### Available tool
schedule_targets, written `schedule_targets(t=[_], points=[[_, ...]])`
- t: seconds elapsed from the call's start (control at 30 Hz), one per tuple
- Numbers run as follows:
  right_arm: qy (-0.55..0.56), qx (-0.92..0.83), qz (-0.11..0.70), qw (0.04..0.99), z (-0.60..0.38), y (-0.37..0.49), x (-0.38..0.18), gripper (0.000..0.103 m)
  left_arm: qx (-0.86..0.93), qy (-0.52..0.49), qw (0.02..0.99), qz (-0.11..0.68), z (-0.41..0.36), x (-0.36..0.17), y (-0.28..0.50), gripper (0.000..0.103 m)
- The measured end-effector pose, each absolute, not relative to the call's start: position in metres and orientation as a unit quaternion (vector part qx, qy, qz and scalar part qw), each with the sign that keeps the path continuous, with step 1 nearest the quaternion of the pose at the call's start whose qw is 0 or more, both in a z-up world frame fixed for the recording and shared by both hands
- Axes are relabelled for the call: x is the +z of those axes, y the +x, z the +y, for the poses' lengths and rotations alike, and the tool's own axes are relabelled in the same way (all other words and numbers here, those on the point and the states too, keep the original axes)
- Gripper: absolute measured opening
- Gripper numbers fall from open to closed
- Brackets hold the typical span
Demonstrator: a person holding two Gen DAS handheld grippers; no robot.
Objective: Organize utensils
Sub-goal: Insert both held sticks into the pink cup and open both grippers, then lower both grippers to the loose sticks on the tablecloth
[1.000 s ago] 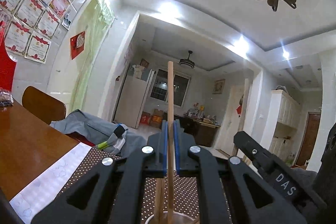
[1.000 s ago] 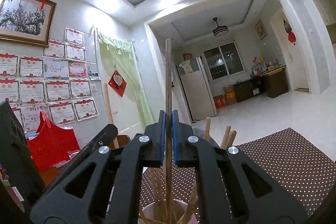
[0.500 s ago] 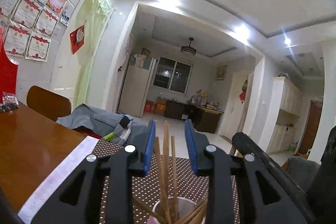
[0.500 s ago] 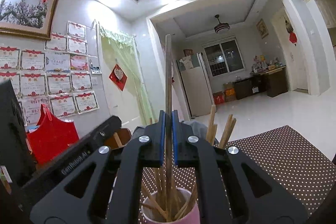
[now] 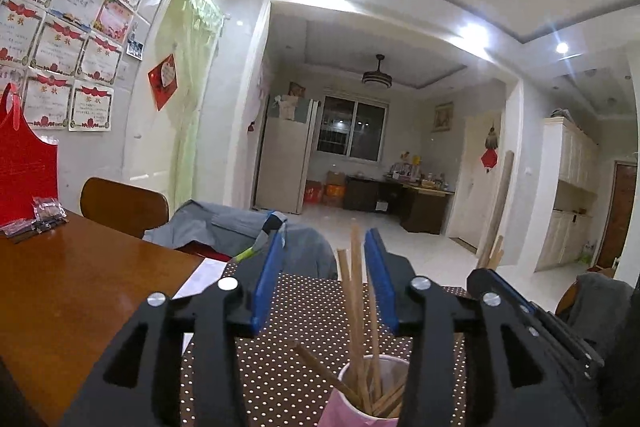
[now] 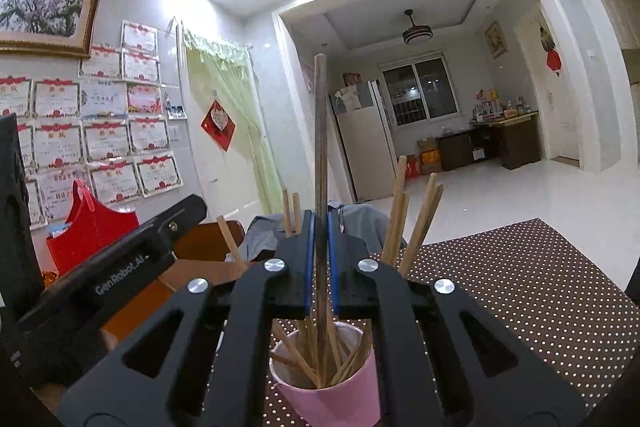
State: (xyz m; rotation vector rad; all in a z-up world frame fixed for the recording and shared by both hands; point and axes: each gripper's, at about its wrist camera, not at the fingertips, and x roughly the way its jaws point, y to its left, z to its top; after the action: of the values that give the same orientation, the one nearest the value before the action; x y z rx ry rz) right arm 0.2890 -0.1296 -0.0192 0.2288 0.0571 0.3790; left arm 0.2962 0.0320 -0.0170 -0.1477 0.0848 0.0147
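At the bottom centre of the right wrist view, the right claw (image 6: 319, 259) pinches a long dark wooden chopstick (image 6: 320, 131) upright, its lower end inside the round pink paper cup (image 6: 332, 399) crowded with pale wooden chopsticks (image 6: 416, 227). The left claw (image 5: 324, 279) is spread, blue pads either side of those sticks. The cup stands on a brown white-dotted mat (image 5: 280, 367) over the glossy wooden counter (image 5: 72, 291).
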Motion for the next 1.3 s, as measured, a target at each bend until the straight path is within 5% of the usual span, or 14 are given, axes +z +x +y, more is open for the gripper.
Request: schedule_targets(t=[0.37,0.57,1.07,1.17,1.3], points=[[0.106,0.187,0.055,0.975,-0.124,0.294,-0.022,0.008,0.018,-0.085,0.994,0.059,0.038,-0.017,0.299,0.045],[0.106,0.184,0.054,0.976,-0.126,0.291,-0.020,0.031,0.017,-0.086,0.994,0.058,0.039,-0.015,0.299,0.045],[0.101,0.163,0.051,0.980,-0.137,0.253,-0.013,0.031,0.005,-0.071,0.996,0.060,0.024,-0.007,0.264,0.045],[0.100,0.158,0.044,0.981,-0.142,0.239,-0.007,0.048,0.003,-0.068,0.996,0.059,0.021,-0.003,0.250,0.046],[0.099,0.154,0.037,0.982,-0.147,0.218,0.001,0.048,0.004,-0.062,0.997,0.054,0.018,0.004,0.228,0.049]])
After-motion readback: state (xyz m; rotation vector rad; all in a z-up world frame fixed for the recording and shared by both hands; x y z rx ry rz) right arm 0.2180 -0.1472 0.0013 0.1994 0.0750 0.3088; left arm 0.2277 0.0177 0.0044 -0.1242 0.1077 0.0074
